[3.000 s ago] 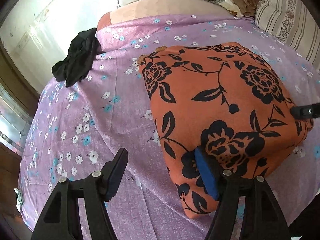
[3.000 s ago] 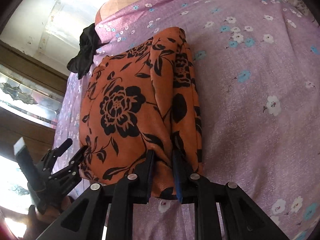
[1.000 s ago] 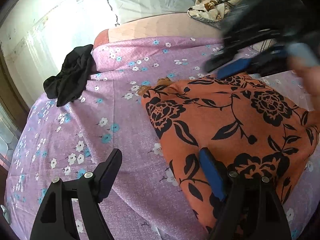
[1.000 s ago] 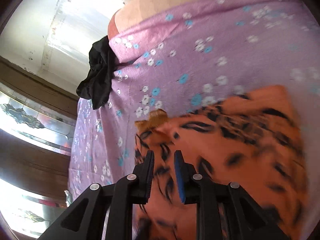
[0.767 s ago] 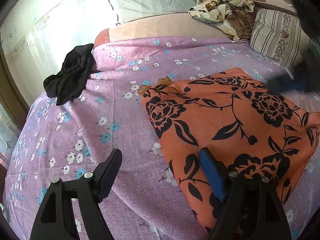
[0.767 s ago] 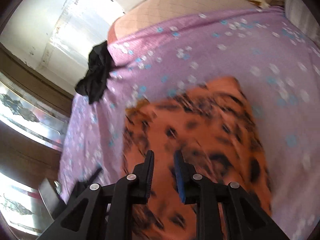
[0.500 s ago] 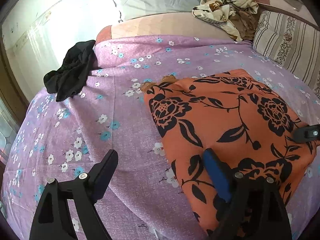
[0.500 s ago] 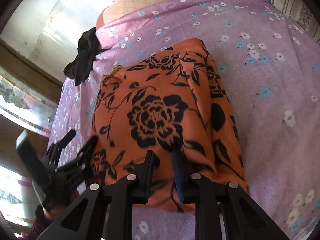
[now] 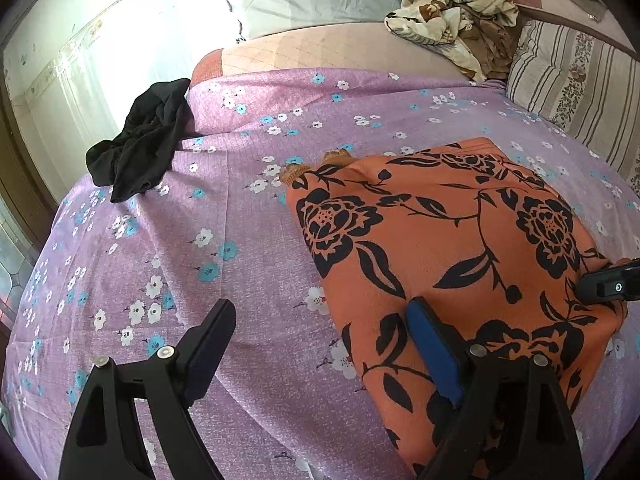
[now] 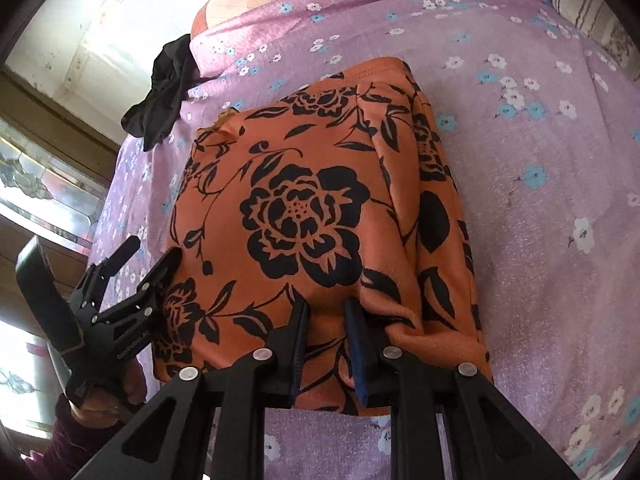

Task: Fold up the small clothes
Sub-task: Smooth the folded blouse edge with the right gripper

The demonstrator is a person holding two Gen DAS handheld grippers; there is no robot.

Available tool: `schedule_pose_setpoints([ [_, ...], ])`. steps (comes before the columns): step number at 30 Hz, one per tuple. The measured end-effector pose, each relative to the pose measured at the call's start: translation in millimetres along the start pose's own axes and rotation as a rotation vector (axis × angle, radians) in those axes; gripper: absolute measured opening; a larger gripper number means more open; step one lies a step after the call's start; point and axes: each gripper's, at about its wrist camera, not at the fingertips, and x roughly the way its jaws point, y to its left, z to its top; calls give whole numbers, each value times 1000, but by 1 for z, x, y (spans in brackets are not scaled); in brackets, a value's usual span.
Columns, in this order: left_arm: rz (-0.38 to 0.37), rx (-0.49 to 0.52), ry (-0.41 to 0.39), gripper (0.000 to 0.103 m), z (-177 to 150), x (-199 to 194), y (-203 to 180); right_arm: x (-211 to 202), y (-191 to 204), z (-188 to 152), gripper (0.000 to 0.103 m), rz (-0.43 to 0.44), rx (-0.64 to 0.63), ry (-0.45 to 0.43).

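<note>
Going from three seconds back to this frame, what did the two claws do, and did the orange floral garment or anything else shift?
The right claw swung out over the orange floral garment about a second ago, then came back to its near edge, jaws narrow around the cloth as before. The left claw stayed wide open, one finger on the garment's near corner. The garment, black cloth and purple floral sheet lie as they did.

Left gripper (image 9: pixel 320 320) spread wide; right gripper (image 10: pixel 326 312) narrowed, pinching fabric.

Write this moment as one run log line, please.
left gripper: open, over cloth edge | right gripper: narrow gap, grip unclear | orange floral cloth: folded on bed
</note>
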Motion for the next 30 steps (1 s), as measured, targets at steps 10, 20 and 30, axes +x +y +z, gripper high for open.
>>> schedule_pose_setpoints([
  [10, -154, -28, 51, 87, 1, -30, 6, -54, 0, -13, 24, 83, 43, -77],
  [20, -165, 56, 105, 88, -11, -28, -12, -39, -2, -5, 24, 8, 81, -12],
  [30, -112, 42, 85, 88, 0, -18, -6, 13, 5, 69, 23, -129, 106, -36],
])
